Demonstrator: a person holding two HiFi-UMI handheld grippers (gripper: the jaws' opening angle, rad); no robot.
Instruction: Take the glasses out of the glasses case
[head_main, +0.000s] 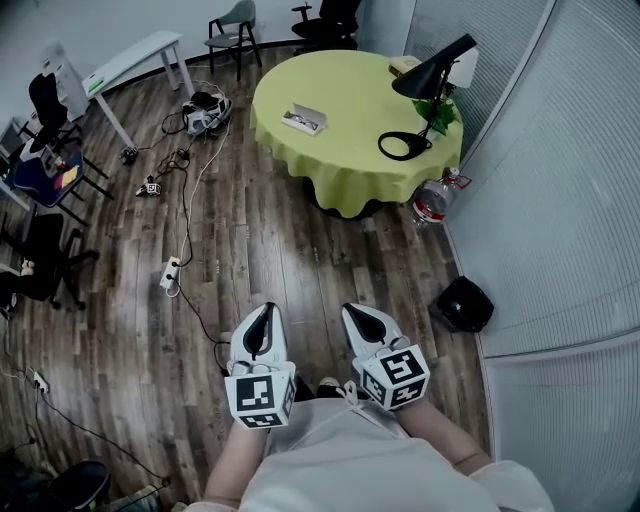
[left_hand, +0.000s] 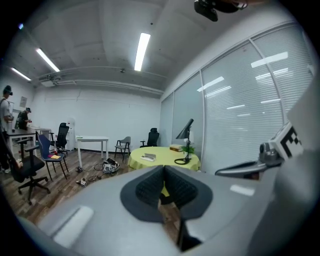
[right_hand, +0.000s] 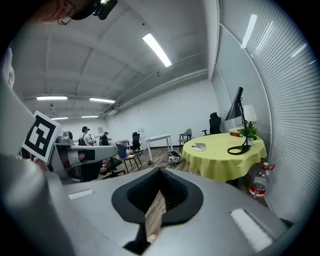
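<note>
Left gripper (left_hand: 163, 172): jaws closed tip to tip, nothing held; only a thin slit is left behind the pads, with floor seen through it. Right gripper (right_hand: 159, 175): likewise clenched on nothing, planks seen through the narrow gap. Both are held low, close to the body, side by side and pointed forward above the dark wood-plank floor (head_main: 280, 250); their marker cubes are turned up toward the head camera.

Pale open rectangular glasses case (head_main: 303, 120) is lying on the round table with yellow-green cloth (head_main: 340, 150), well apart from both grippers, on the table's left half in the head view; its contents are too small to be made out. Black cone-shade desk lamp (head_main: 425, 90) is stood on the table's right side; small green plant (head_main: 445, 112) just beside it. Clear plastic bottle with red label (head_main: 432, 200) is set on the floor by the table's edge; black box-like object (head_main: 464, 303) nearer, by the slatted wall. Cables and a white power strip (head_main: 171, 273) are strewn over the floor left of the table.
</note>
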